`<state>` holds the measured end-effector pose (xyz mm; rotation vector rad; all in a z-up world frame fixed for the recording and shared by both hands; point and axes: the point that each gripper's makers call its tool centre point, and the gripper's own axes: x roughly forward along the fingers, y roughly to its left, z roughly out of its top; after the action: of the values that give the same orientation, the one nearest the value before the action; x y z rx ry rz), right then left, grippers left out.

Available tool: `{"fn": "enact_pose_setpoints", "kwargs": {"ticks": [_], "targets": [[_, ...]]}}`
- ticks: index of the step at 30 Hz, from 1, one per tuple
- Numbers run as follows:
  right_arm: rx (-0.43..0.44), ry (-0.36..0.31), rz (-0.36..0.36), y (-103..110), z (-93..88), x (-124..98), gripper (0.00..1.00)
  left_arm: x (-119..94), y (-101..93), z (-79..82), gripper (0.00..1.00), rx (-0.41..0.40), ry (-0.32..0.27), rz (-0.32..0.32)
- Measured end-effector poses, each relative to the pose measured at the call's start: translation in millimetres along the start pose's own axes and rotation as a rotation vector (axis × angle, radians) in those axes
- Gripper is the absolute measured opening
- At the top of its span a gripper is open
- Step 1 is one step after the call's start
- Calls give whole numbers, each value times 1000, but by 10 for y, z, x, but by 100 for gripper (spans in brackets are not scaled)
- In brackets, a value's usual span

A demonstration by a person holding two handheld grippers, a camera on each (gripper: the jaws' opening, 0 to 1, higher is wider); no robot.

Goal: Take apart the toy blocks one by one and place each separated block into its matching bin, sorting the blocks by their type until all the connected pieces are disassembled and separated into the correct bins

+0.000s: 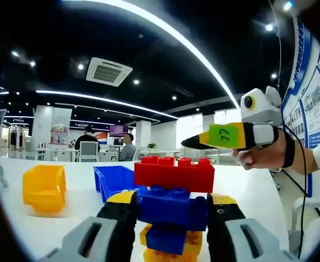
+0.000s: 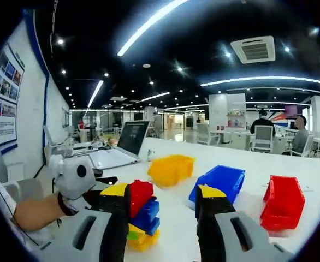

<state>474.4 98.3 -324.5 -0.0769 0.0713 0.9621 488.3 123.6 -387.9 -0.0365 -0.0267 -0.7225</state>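
Observation:
A stack of toy blocks sits between my left gripper's (image 1: 171, 218) jaws, which are shut on its blue block (image 1: 171, 204). A red block (image 1: 173, 173) tops the stack, and a smaller blue block and yellow pieces (image 1: 190, 243) hang below. My right gripper (image 1: 190, 143), with a green tag, hovers just above and to the right of the red block, held by a hand. In the right gripper view the stack, red block (image 2: 140, 194) over blue (image 2: 148, 214) over yellow (image 2: 141, 239), stands just inside the near jaw of my open right gripper (image 2: 164, 210).
On the white table (image 2: 247, 158) stand a yellow bin (image 2: 171, 168), a blue bin (image 2: 220, 180) and a red bin (image 2: 283, 202). The yellow bin (image 1: 44, 188) and blue bin (image 1: 113, 179) lie beyond the stack. An open laptop (image 2: 128, 139) sits far left. People sit at desks behind.

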Motion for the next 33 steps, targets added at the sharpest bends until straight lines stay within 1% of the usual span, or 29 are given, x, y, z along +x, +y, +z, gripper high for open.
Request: {"fn": "enact_pose_setpoints", "kwargs": {"ticks": [5,8,10,11,12,13,14,17,19,21,23,24,26,27,33], "targets": [[-6,19,45,203,-63,60,49,11,-12,0,51,3,-1,6],[-23,25,50,253,-97,124,49,34,-34,-1,51,3,-2,13],[-19,26,54,273,-108,153,48,48,-48,-2,51,6,-2,17],[-19,26,52,278,-117,166,46,54,-48,-3,51,6,-4,22],[-19,26,50,282,-125,178,41,59,-49,-4,51,7,-6,26],[-30,26,32,253,-132,189,37,65,-48,-4,51,7,-9,32],[-30,25,25,242,-133,193,35,71,-47,-3,51,8,-10,36],[-3,28,24,239,-144,223,38,87,-48,-4,51,17,-10,46],[-10,37,16,246,-168,240,39,96,-48,-4,51,16,-14,52],[-24,45,-1,235,-195,249,37,103,-63,-1,51,21,-13,54],[-16,51,-14,229,-223,261,33,109,-78,5,51,32,-11,54],[-26,54,-33,204,-246,267,32,111,-82,-1,51,38,-7,55],[-37,44,-44,199,-235,260,29,112,-67,-14,51,45,-3,62],[-36,46,-56,183,-234,255,28,110,-64,-21,51,47,-1,63],[-11,53,-67,145,-237,246,26,108,-62,-23,51,63,-4,68]]}}
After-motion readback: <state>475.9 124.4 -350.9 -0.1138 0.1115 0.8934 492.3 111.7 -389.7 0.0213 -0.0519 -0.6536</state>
